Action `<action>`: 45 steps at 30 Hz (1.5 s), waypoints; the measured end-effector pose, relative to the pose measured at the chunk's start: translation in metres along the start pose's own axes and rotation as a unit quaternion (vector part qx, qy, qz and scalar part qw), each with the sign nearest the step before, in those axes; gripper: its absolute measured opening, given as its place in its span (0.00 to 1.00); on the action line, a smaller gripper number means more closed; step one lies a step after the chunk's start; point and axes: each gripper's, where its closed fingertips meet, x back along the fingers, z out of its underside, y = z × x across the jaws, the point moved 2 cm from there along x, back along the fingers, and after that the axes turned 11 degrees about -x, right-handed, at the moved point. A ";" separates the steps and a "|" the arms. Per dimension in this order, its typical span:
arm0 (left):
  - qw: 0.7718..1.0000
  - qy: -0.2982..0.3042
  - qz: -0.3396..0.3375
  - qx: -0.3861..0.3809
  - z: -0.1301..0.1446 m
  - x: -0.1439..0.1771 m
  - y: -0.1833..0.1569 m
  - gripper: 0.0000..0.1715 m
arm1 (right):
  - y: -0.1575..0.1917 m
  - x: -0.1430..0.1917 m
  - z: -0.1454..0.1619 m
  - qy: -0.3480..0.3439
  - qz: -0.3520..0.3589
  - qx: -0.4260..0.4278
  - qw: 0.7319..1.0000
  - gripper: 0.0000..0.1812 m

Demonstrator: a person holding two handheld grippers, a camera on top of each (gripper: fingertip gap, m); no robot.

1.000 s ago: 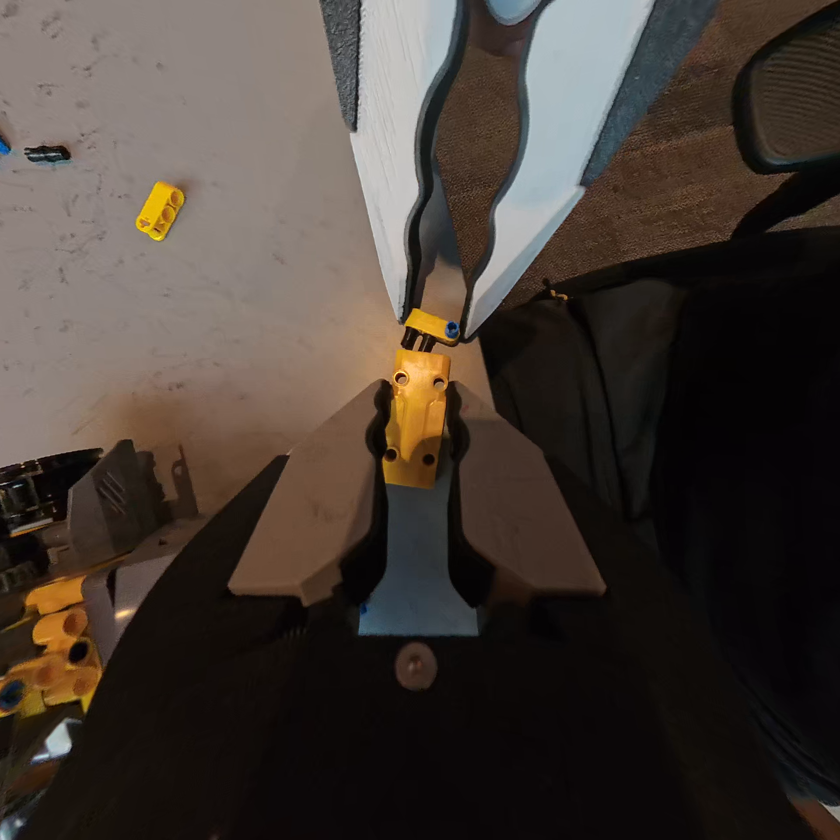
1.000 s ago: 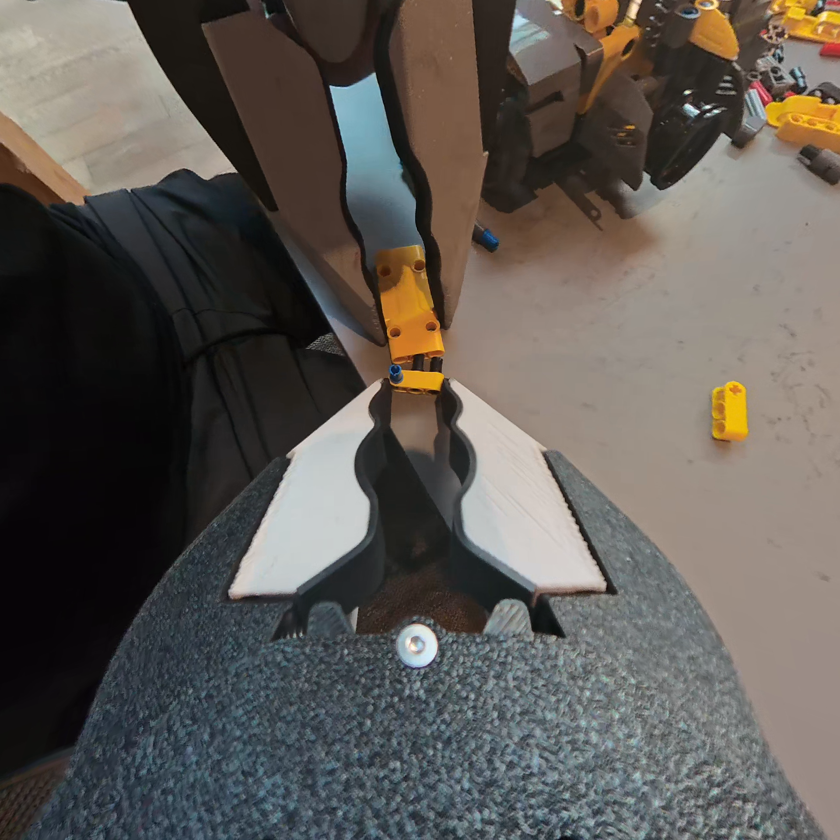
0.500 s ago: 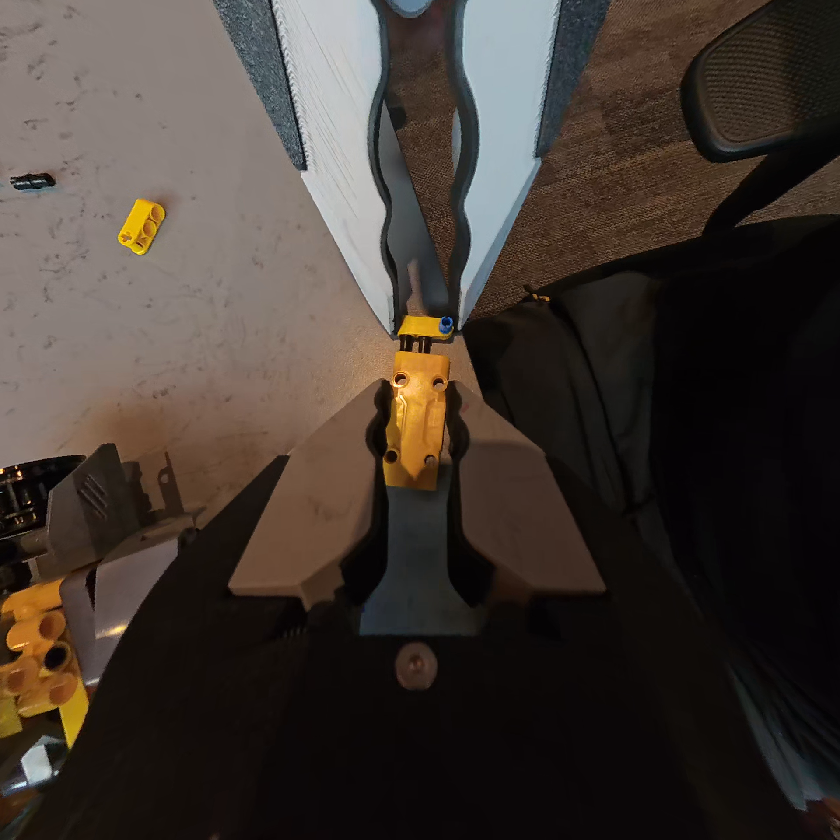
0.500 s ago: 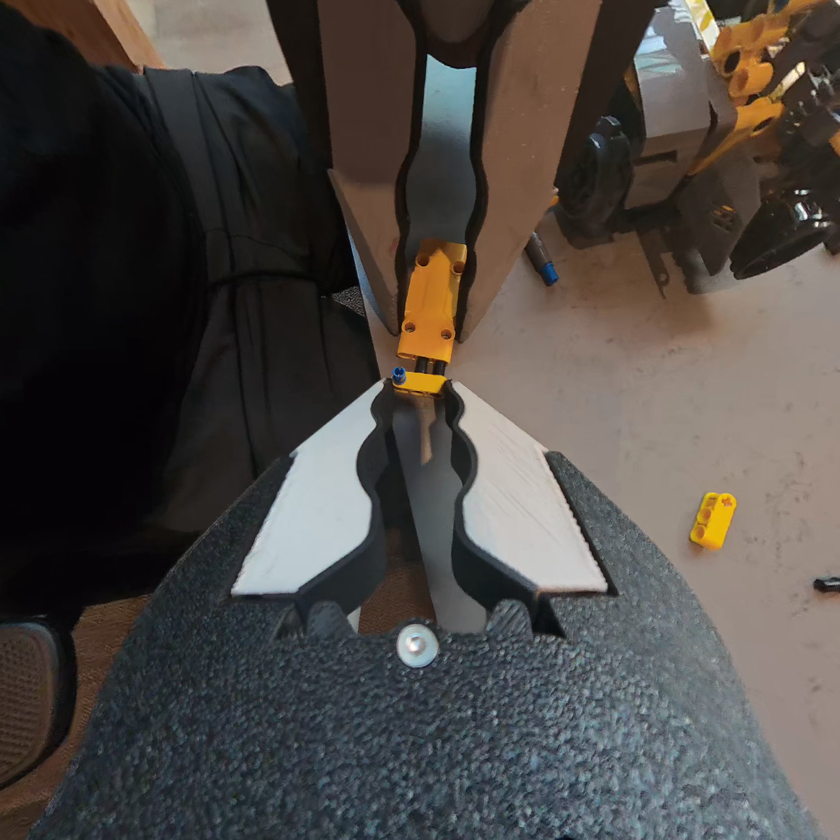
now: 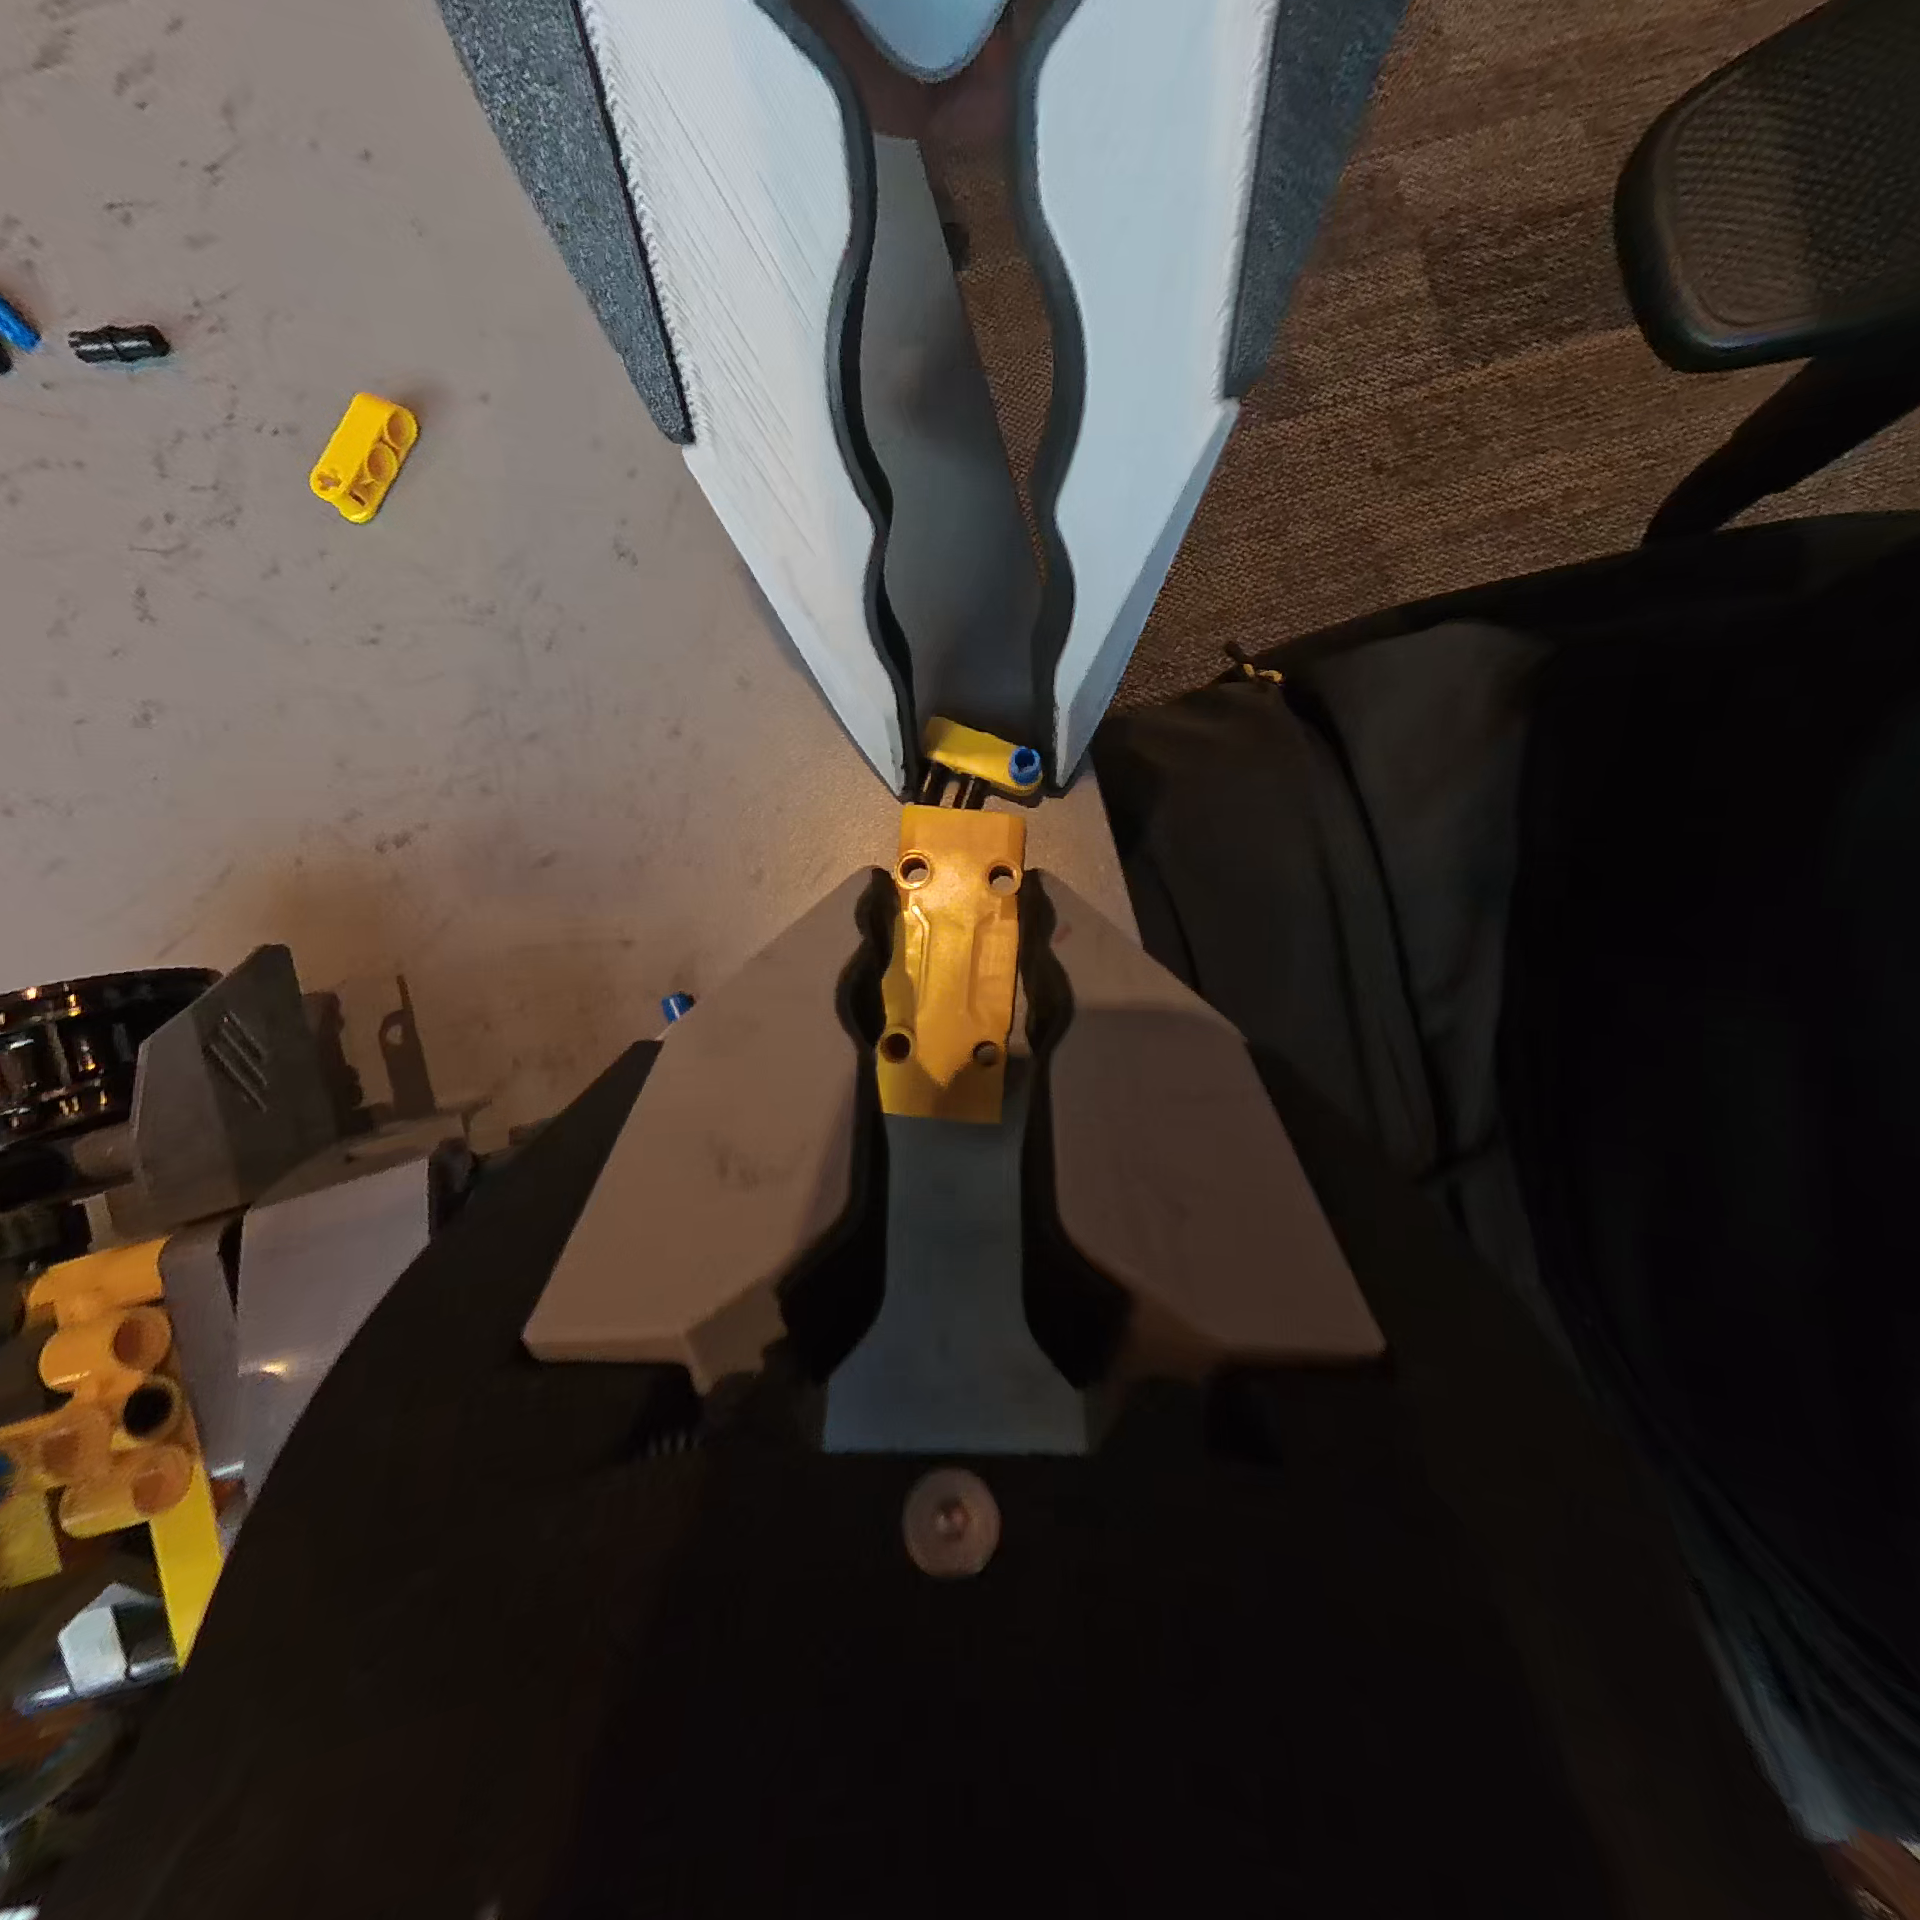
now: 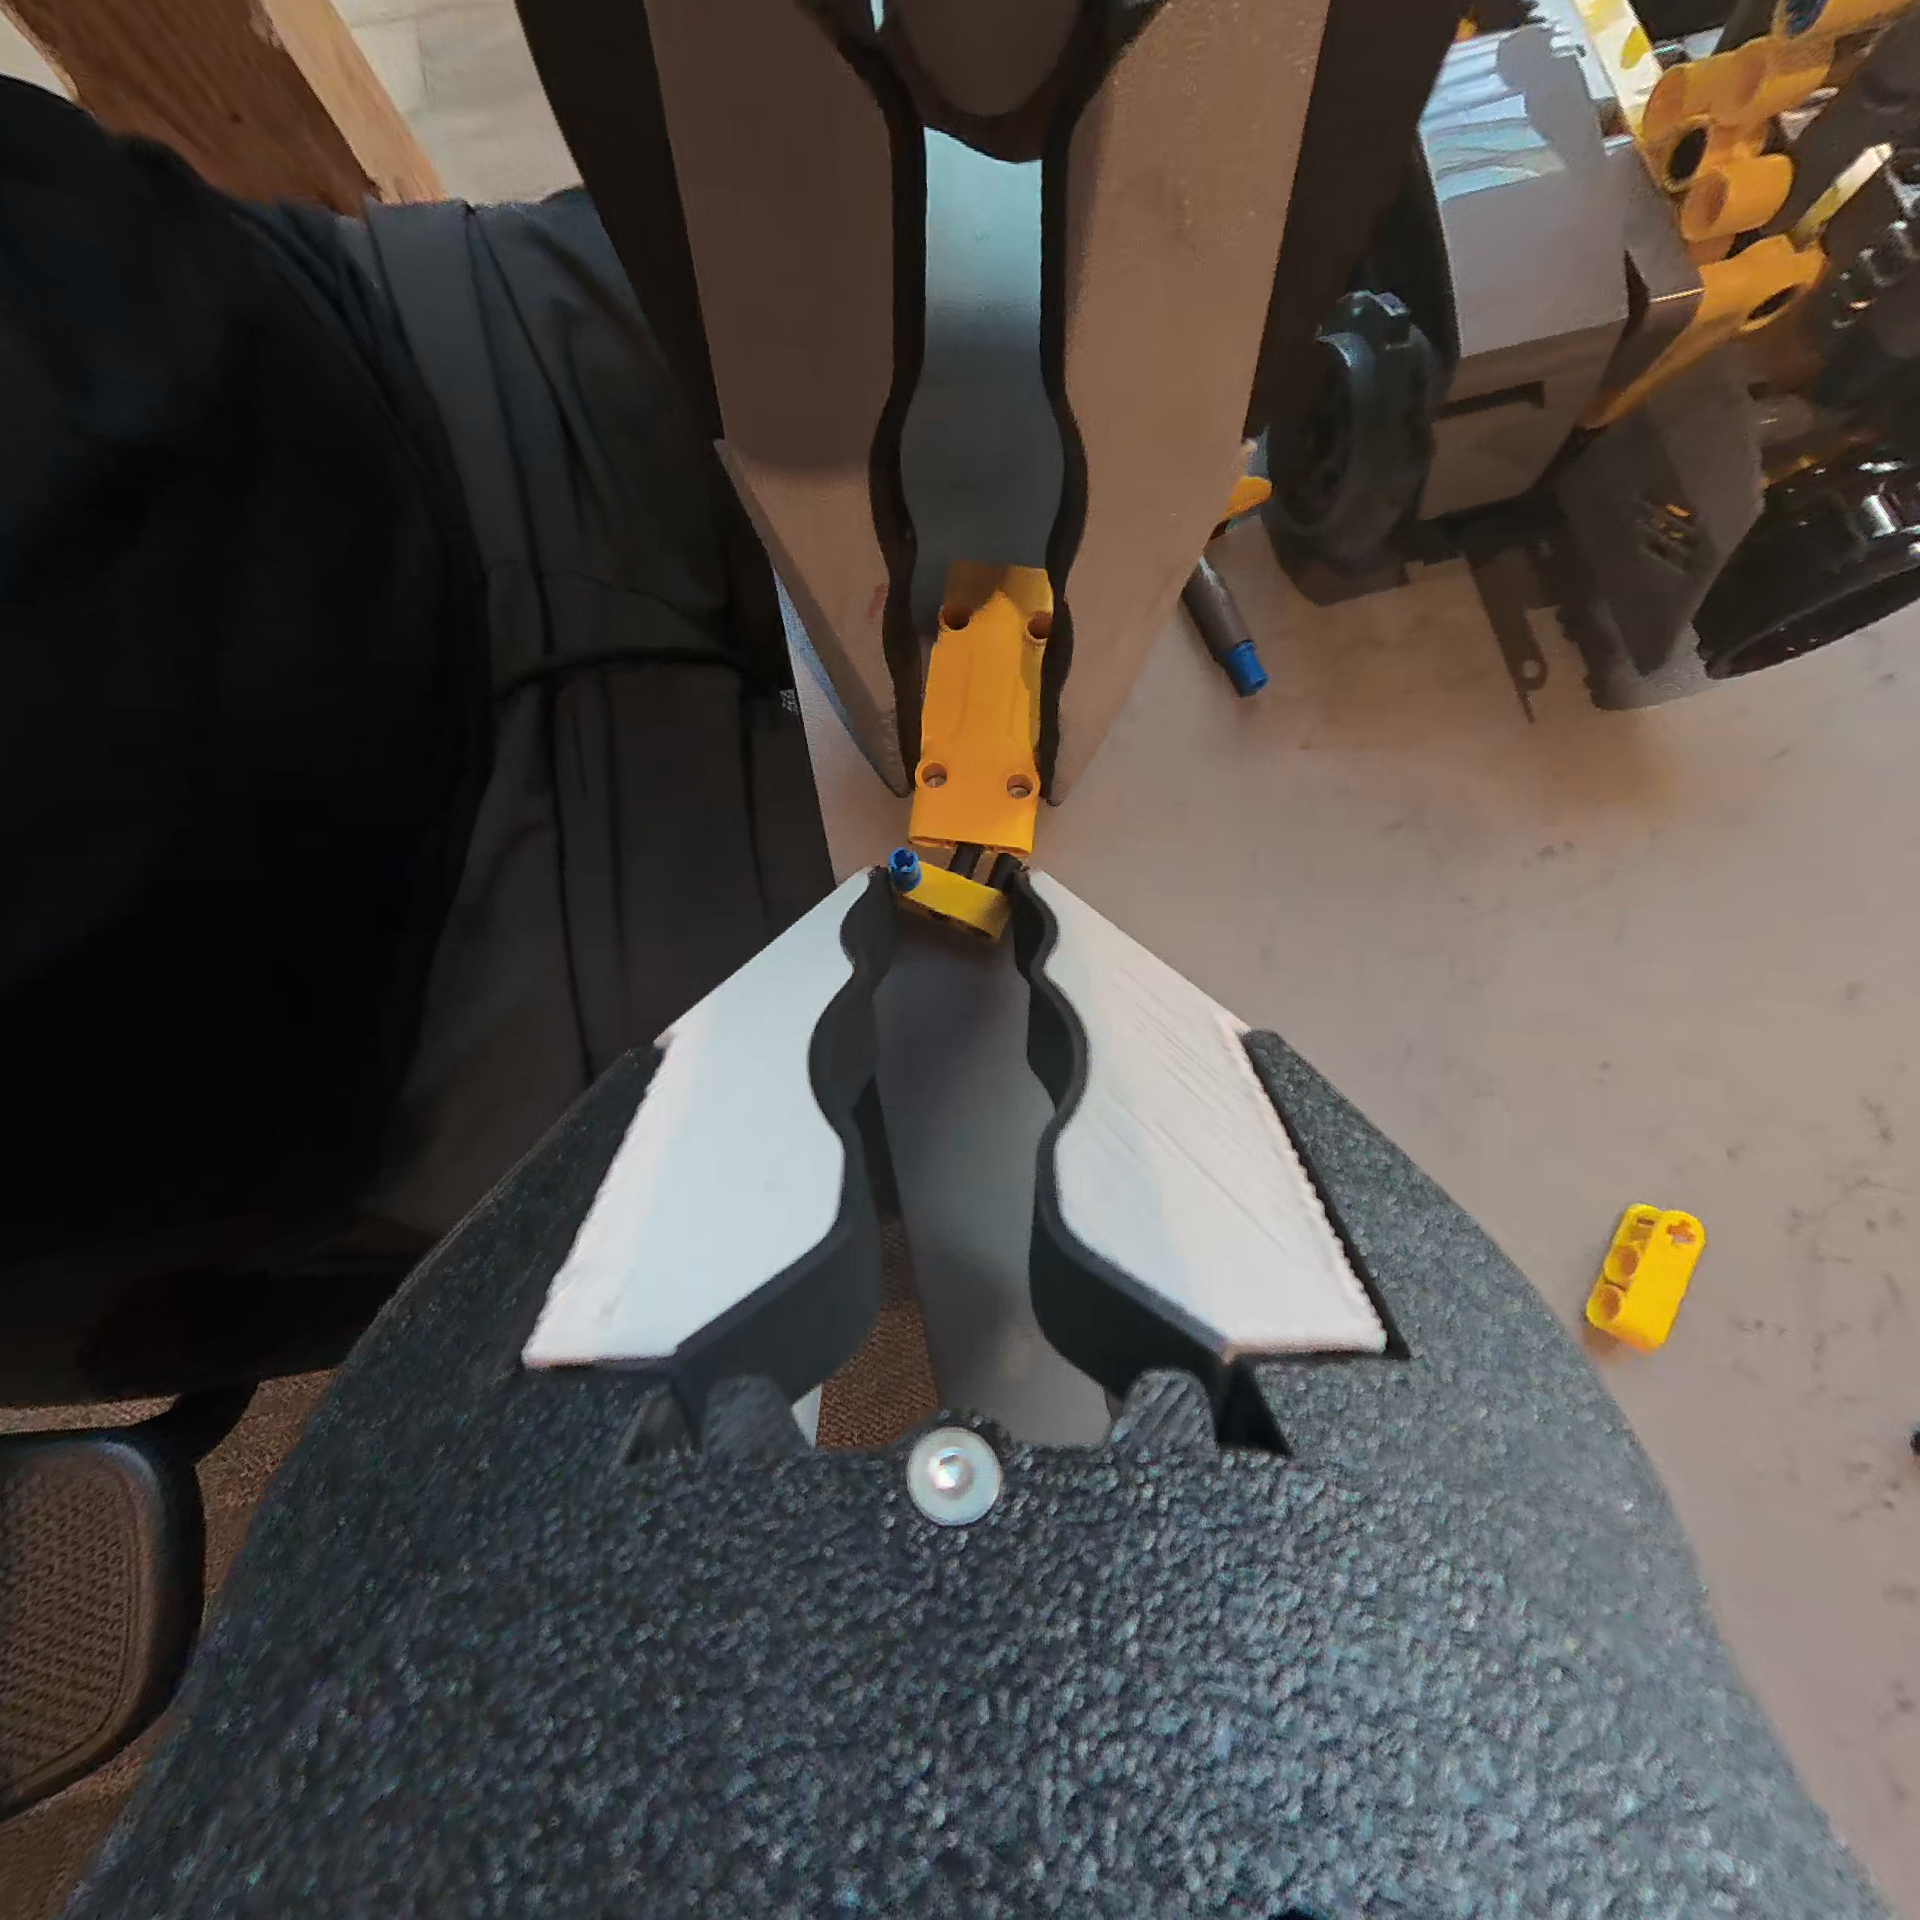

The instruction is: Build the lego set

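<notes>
Both claws meet tip to tip above the near edge of my bench. My left claw, with grey-brown fingers, is clamped on an orange-yellow panel piece with small round holes at its corners; the piece sticks out past the fingertips toward the other claw. My right claw, with white fingers edged in black, pinches a small yellow connector that carries a blue pin at one end. Short black pegs join the connector to the end of the panel piece, and the connector sits slightly tilted against it.

On the pale, scuffed bench, well apart from the claws, lies a loose yellow brick with round holes, and farther off a small black pin. A partly built toy vehicle in grey, black and yellow stands behind my left claw, with a grey rod tipped in blue lying beside it. Dark clothing fills the space past the bench edge, above brown carpet and a black mesh chair.
</notes>
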 end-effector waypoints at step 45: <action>0.999 -0.033 -0.029 0.031 0.004 0.003 -0.002 0.13 | 0.003 0.000 0.001 -0.110 0.155 -0.242 0.951 0.11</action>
